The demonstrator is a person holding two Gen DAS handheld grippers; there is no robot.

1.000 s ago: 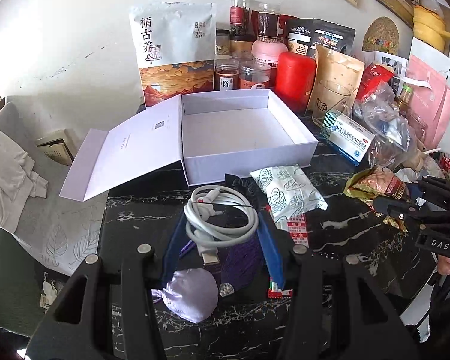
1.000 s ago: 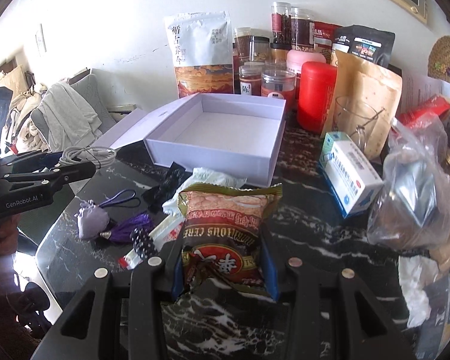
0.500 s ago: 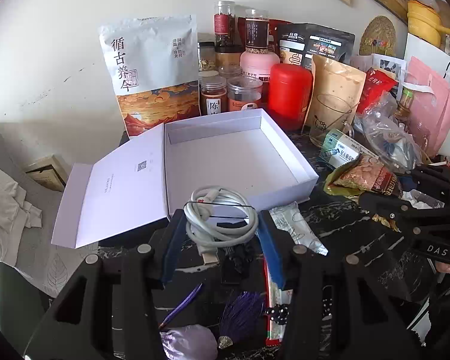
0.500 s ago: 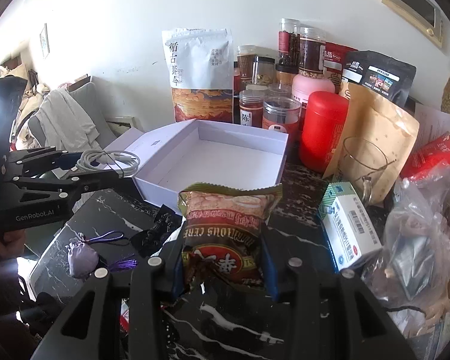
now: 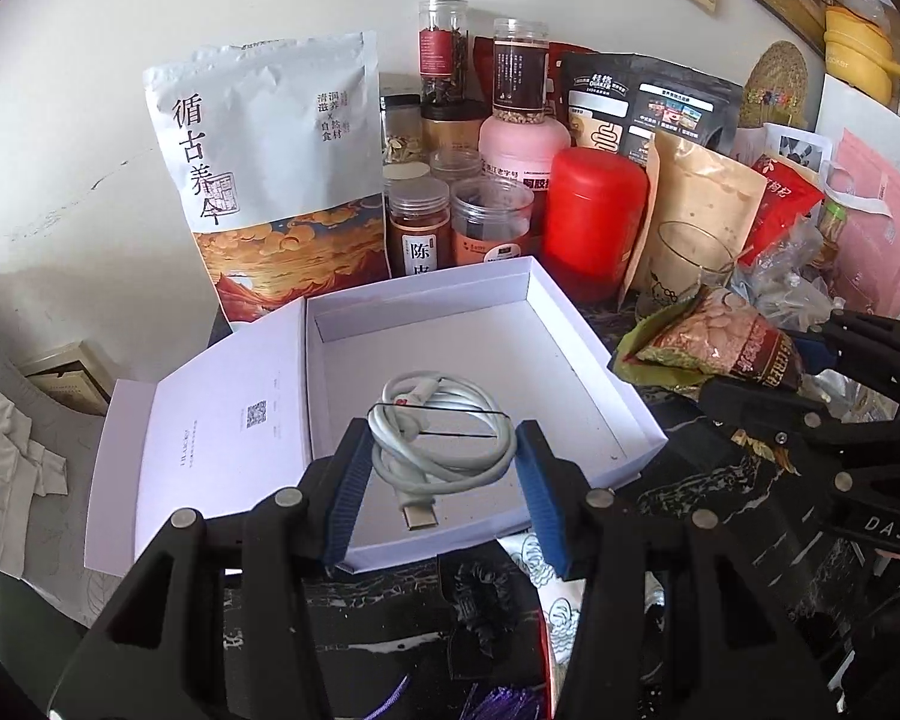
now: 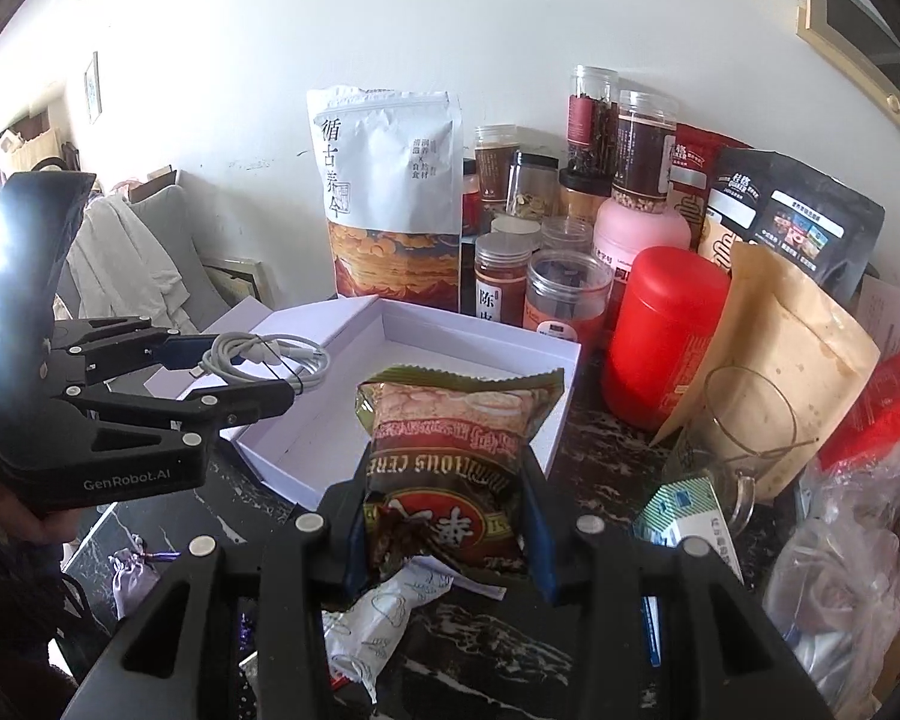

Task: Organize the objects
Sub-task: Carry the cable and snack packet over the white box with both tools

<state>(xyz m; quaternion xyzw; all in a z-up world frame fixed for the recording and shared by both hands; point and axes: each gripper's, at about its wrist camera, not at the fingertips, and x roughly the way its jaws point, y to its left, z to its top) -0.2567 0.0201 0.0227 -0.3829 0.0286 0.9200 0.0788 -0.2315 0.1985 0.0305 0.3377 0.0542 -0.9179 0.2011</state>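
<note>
Two tools hang above the open white box [image 5: 576, 324] near the worktop's back edge. Left tool [image 5: 444, 468] pinches a coiled white cable [image 5: 438, 438]; right tool [image 6: 450, 516] pinches a cereal packet [image 6: 450, 438], seemingly over the box's right wall.

White cable [image 5: 444, 450], pale box [image 5: 480, 360] — perhaps lilac-tinted.

Both the left gripper [image 5: 441, 468] and right gripper [image 6: 447, 510] angle downward, fingers apparently clamped.

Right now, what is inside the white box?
Nothing rests on the white box's visible floor. The cable, held in the left gripper, hangs over it and hides a patch; the snack bag blocks part.
</note>
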